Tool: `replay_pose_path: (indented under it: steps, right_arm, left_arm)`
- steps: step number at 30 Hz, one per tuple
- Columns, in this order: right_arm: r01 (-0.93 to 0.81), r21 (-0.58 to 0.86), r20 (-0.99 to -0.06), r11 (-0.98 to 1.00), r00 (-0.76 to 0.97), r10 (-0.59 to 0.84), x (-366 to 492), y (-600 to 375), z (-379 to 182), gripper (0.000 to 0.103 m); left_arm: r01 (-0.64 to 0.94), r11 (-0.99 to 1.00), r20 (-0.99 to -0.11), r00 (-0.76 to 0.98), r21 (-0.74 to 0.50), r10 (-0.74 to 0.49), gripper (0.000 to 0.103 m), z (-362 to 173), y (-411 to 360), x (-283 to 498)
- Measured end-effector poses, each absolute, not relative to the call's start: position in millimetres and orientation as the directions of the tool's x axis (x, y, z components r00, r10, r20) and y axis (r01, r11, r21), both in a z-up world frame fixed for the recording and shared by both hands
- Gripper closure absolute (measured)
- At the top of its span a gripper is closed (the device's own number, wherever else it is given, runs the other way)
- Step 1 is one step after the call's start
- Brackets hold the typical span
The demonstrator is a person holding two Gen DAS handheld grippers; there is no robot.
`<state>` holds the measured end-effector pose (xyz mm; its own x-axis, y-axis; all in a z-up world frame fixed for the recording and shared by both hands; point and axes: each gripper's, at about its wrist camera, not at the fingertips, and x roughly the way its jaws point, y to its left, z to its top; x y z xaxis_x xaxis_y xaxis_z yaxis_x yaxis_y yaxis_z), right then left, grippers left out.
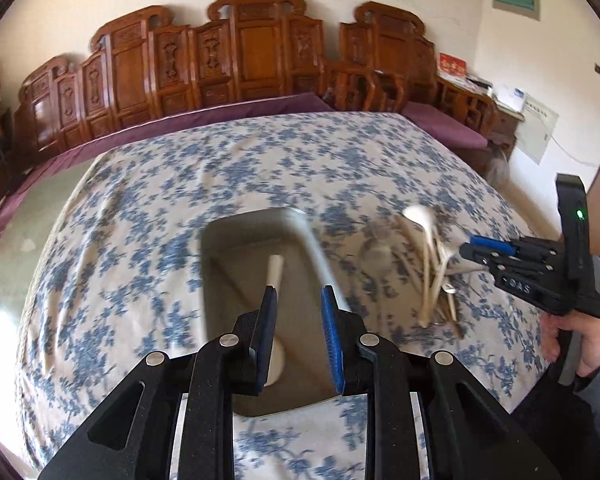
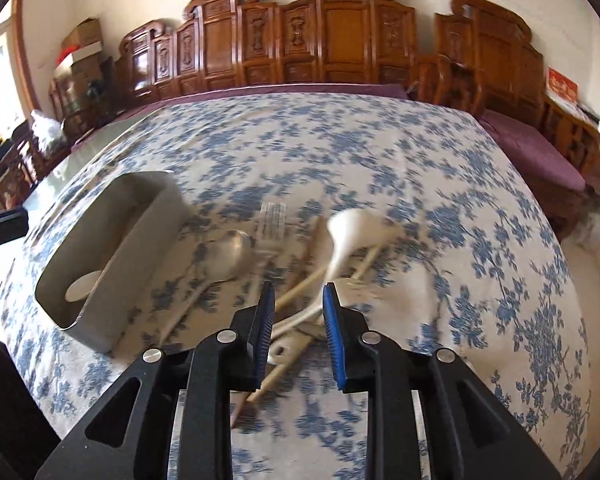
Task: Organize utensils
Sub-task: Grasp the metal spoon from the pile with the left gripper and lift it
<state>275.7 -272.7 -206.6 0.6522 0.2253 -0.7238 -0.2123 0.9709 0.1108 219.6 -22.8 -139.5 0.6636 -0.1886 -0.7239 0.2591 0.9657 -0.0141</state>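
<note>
Carved wooden furniture lines the far wall, and in front of it a blue-flowered cloth (image 1: 260, 152) covers the tabletop. On the left sits a grey tray (image 1: 228, 236) with one white spoon (image 1: 275, 270) already lying in it. Above that tray hangs the left hand-held gripper (image 1: 298, 298), its jaws parted and nothing between them. To the right of the tray lies the loose pile: a metal spoon (image 2: 230, 250), a fork (image 2: 272, 216), wooden chopsticks (image 2: 300, 286) and a white ladle-shaped spoon (image 2: 354, 224), crossed over one another. Furthest right, the right hand-held gripper (image 2: 298, 296) hovers over the near end of the pile, jaws likewise apart and empty. These pieces look light and stiff; the white spoons are probably ceramic or smooth plastic, so slippery and perhaps breakable. A hold across a handle's middle, clear of its neighbours, seems safest.
</note>
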Motion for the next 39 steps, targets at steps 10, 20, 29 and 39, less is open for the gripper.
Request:
replay_pose_path:
  steps: [10, 20, 29, 39]
  right_arm:
    - [-0.205, 0.113, -0.734, 0.972, 0.642, 0.221, 287, -288, -228, 0.076]
    - [-0.148, 0.159, -0.727, 0.976, 0.651, 0.217, 294, -308, -230, 0.076]
    - [-0.148, 0.177, -0.723, 0.973, 0.652, 0.230, 294, -307, -230, 0.076]
    - [-0.137, 0.188, -0.719, 0.973, 0.656, 0.231, 295, -308, -229, 0.076]
  left_arm:
    - [0.364, 0.931, -0.807, 0.553, 0.010, -0.208, 0.082, -168, -85, 254]
    - [0.425, 0.905, -0.889, 0.417, 0.006, -0.190, 0.082, -199, -127, 294]
    - [0.423, 0.905, -0.937, 0.333, 0.050, -0.105, 0.082, -230, -142, 313]
    - [0.436, 0.896, -0.953, 0.299, 0.085, -0.055, 0.090, -244, -149, 318]
